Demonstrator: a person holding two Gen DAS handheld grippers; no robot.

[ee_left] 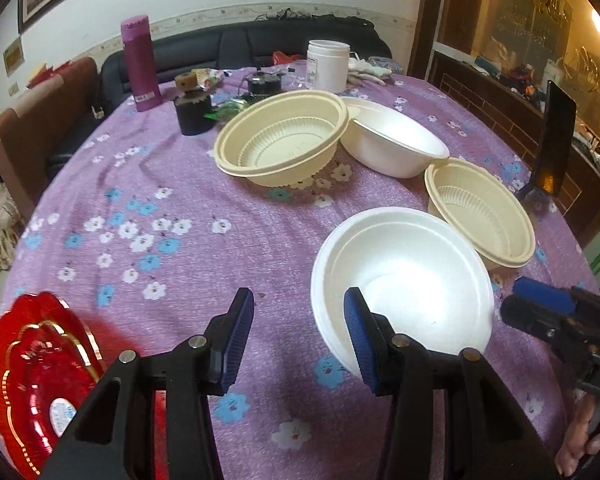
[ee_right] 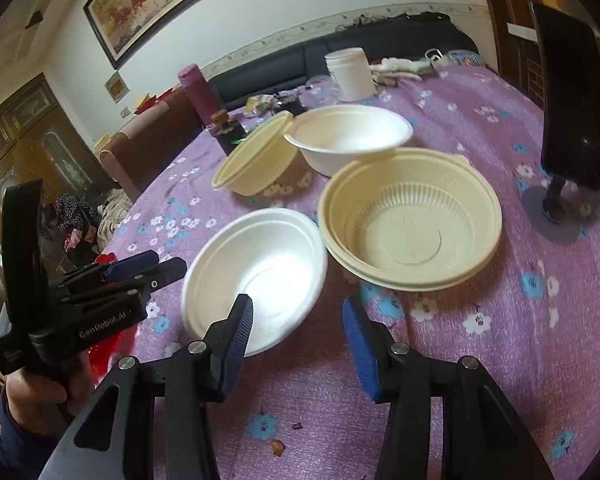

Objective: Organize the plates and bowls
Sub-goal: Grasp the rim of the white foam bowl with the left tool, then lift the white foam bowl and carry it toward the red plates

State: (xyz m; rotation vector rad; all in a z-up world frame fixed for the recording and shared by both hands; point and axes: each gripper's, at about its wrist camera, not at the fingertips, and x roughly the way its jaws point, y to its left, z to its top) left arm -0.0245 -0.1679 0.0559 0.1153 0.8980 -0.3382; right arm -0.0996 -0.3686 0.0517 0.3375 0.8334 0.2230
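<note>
I hold my left gripper point(ee_left: 299, 334) low over the purple flowered tablecloth point(ee_left: 172, 184), its blue-padded jaws parted with nothing between them; the right-hand finger overlaps the near rim of the white foam bowl point(ee_left: 404, 284) in the view, but I cannot tell whether it touches. My right gripper point(ee_right: 298, 336) also stands spread and empty, its left finger in front of that same white foam bowl point(ee_right: 256, 276), only bare cloth showing in the gap. From the left wrist view my right gripper's tip shows at the right edge, just beside the bowl, apart from it. Just behind the white bowl sits a cream ribbed bowl point(ee_left: 480, 216), its rim close against the white one. Farther back stands a second cream ribbed bowl point(ee_left: 284, 140), tilted, with another white foam bowl point(ee_left: 392, 140) tucked against its right side. A stack of red scalloped plates with gold edging point(ee_left: 40, 376) lies at the near left of the table, beside my left gripper. At the far edge stand a magenta flask point(ee_left: 140, 64), a white jar point(ee_left: 327, 65) and a small dark pot point(ee_left: 194, 114). A black phone on a stand point(ee_right: 572, 104) rises at the right.
</note>
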